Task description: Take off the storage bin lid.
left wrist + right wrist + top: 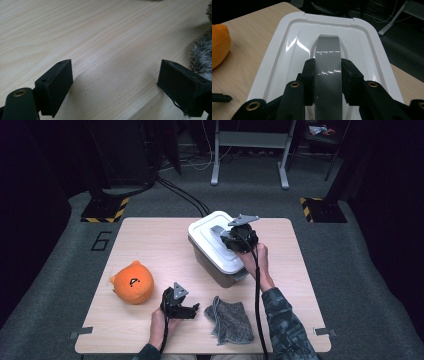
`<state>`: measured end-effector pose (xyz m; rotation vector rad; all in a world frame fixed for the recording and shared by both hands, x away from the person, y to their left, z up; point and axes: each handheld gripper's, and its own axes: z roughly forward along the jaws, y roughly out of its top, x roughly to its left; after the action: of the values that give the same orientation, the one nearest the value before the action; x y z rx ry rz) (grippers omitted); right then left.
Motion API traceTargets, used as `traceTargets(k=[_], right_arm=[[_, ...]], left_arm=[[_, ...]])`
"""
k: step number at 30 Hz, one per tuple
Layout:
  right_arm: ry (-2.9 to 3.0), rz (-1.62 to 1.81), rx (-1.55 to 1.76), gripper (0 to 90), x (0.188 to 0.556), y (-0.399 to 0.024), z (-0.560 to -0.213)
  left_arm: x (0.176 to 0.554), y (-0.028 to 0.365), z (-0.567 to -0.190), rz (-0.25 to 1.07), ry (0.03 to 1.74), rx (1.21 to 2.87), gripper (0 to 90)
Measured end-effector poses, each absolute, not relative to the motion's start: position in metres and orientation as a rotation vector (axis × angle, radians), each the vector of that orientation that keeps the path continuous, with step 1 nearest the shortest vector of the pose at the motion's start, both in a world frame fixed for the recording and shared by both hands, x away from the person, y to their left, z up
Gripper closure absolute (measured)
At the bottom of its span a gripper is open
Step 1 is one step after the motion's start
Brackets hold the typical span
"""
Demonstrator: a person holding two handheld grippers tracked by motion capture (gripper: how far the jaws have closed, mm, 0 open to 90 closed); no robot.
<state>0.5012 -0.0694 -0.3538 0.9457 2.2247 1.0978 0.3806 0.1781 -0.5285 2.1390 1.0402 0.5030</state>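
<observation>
Wooden table (150, 240); right claw (328, 72) clamps grey lid handle (328, 50), box body hidden; left claw (115, 82) wide, empty.

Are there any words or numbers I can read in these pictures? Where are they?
"6": one big dark number on the grey floor, just left of the table.
The orange plush toy has a dark curly mark on its front; it looks like part of a face, not a letter.
No words show on the white lid, its grey handle, the grey cloth or the grippers.
</observation>
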Motion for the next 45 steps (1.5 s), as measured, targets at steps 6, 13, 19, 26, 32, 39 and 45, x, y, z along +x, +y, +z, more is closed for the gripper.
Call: traceTargets(k=[6, 13, 19, 26, 32, 39, 45], right_arm=[[2.202, 1.108, 0.966, 66.7, 0.499, -0.080, -0.347], [2.164, 1.106, 1.010, 66.7, 0.496, -0.097, -0.341], [2.129, 1.107, 1.019, 66.7, 0.496, -0.112, -0.336], [2.075, 1.115, 1.074, 66.7, 0.493, -0.133, -0.331], [2.039, 1.097, 1.111, 66.7, 0.491, -0.150, -0.329], [1.994, 1.072, 1.159, 66.7, 0.490, -0.171, -0.328], [1.949, 1.047, 1.208, 66.7, 0.489, -0.190, -0.330]], left_arm=[[0.380, 0.178, -0.529, 0.497, 1.049, 2.132, 12.2], [0.381, 0.178, -0.528, 0.515, 1.034, 2.140, 12.2], [0.380, 0.178, -0.528, 0.508, 1.040, 2.141, 12.3], [0.380, 0.178, -0.529, 0.508, 1.040, 2.135, 12.3], [0.380, 0.178, -0.529, 0.506, 1.040, 2.135, 12.3], [0.381, 0.178, -0.528, 0.517, 1.035, 2.135, 12.3], [0.380, 0.177, -0.529, 0.515, 1.041, 2.126, 12.3]])
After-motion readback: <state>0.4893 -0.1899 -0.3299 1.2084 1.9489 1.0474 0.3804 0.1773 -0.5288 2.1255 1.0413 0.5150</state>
